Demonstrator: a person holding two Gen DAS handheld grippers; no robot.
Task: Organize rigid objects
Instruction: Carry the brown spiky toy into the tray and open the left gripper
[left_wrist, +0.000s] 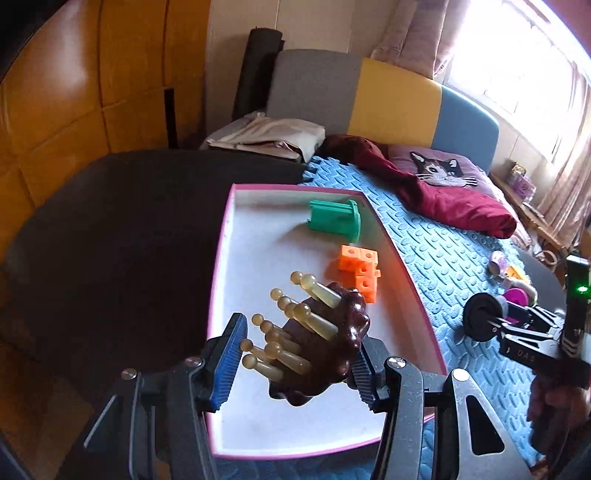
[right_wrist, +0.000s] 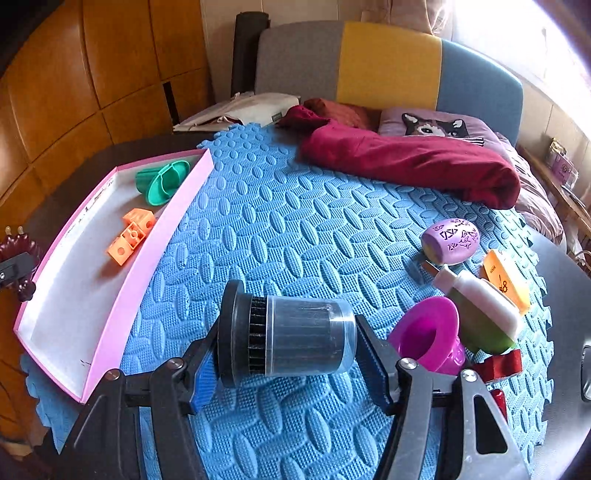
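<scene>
My left gripper (left_wrist: 293, 363) is shut on a dark brown massager with several amber pegs (left_wrist: 317, 339), held just above the pink-rimmed white tray (left_wrist: 258, 424). The tray holds a green plastic part (left_wrist: 334, 218) and orange linked cubes (left_wrist: 360, 267). My right gripper (right_wrist: 286, 360) is shut on a black cylinder with a clear cap (right_wrist: 288, 334), lying sideways over the blue foam mat (right_wrist: 277, 229). In the left wrist view that gripper (left_wrist: 495, 323) and cylinder (left_wrist: 482, 314) show at the right. The tray (right_wrist: 122, 295) and massager (right_wrist: 18, 258) show at left in the right wrist view.
On the mat's right lie a purple patterned egg (right_wrist: 450, 240), a magenta cup (right_wrist: 428, 336), a green-and-white bottle (right_wrist: 484, 314), an orange box (right_wrist: 506, 280) and a red piece (right_wrist: 498, 365). A maroon garment (right_wrist: 406, 158) and cat cushion (right_wrist: 436, 125) lie behind.
</scene>
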